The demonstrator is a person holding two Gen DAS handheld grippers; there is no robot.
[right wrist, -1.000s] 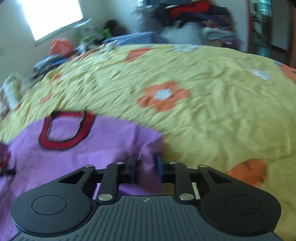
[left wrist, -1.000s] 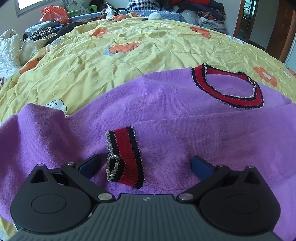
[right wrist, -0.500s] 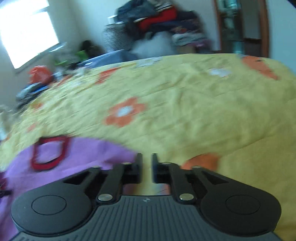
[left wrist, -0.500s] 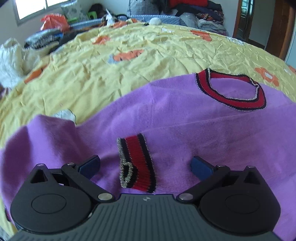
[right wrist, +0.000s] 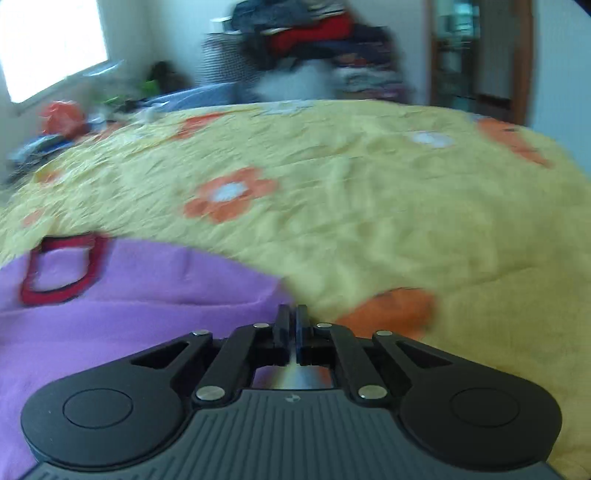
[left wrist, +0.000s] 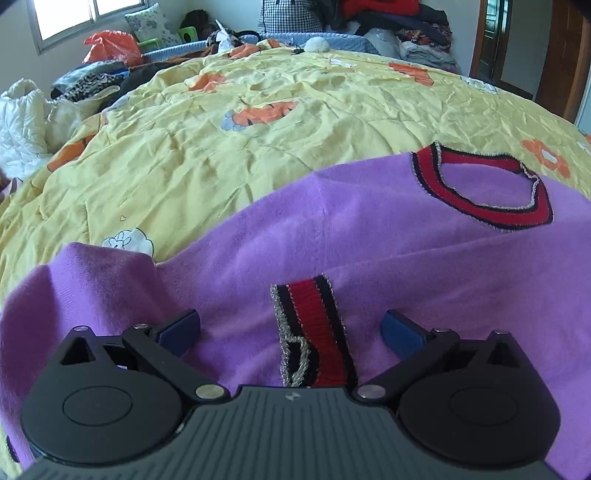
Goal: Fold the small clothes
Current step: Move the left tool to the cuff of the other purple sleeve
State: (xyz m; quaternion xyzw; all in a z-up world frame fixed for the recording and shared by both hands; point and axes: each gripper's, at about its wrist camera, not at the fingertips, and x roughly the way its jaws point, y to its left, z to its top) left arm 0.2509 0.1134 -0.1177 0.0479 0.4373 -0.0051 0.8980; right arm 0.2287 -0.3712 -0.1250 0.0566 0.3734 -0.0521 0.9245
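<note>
Yellow flowered bedspread (left wrist: 295, 155), orange plastic bag (left wrist: 112, 46), heaped clothes (left wrist: 399, 18), window (left wrist: 81, 14)

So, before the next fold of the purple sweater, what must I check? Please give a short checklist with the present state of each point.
1. Left gripper open: ok, fingers wide apart.
2. Striped cuff lies between the left fingers: ok, not pinched.
3. Right gripper shut: ok.
4. Right gripper holds the purple sweater edge: cannot tell, the picture is blurred.
5. Collar flat and visible: ok.
6. Yellow bedspread beyond the sweater free for folding: ok.
</note>
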